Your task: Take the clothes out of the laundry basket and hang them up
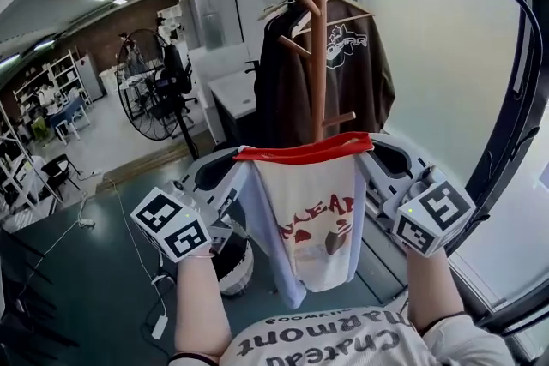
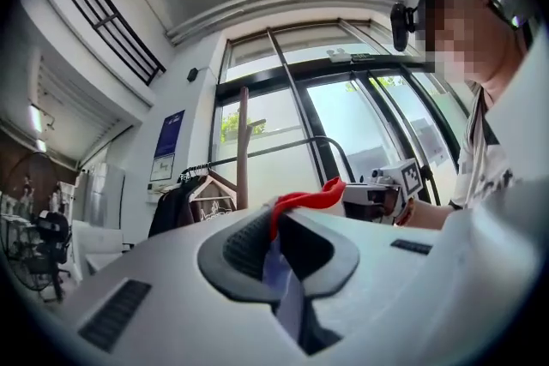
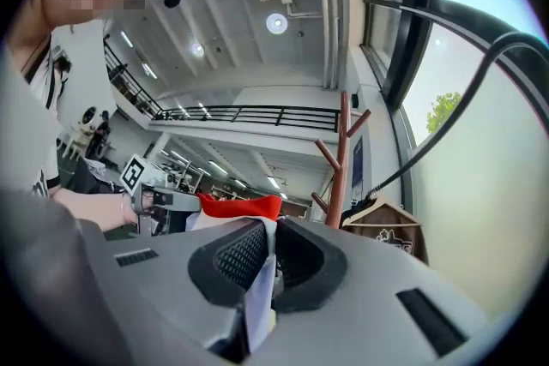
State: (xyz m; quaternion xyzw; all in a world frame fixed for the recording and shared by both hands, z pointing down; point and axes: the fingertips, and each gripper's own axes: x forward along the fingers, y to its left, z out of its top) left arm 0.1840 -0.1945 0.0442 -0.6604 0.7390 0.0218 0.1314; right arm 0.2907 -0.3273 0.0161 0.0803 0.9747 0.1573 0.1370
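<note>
The shirt [image 1: 313, 219] hangs between the left claw [image 1: 243, 160] and the right claw [image 1: 364, 152], with one upper corner pinched in each. Just behind it stands the coat rack [image 1: 317, 30], and a jacket [image 1: 283, 90] on a hanger hangs behind the rack's pole. Below the shirt's left edge, a laundry basket [image 1: 238, 268] sits on the floor [image 1: 94, 287]. A fan [image 1: 147, 90] stands well back at the left.

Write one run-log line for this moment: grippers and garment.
left gripper: shut on white red-collared T-shirt | right gripper: shut on same T-shirt | T-shirt: held spread before brown wooden coat stand
</note>
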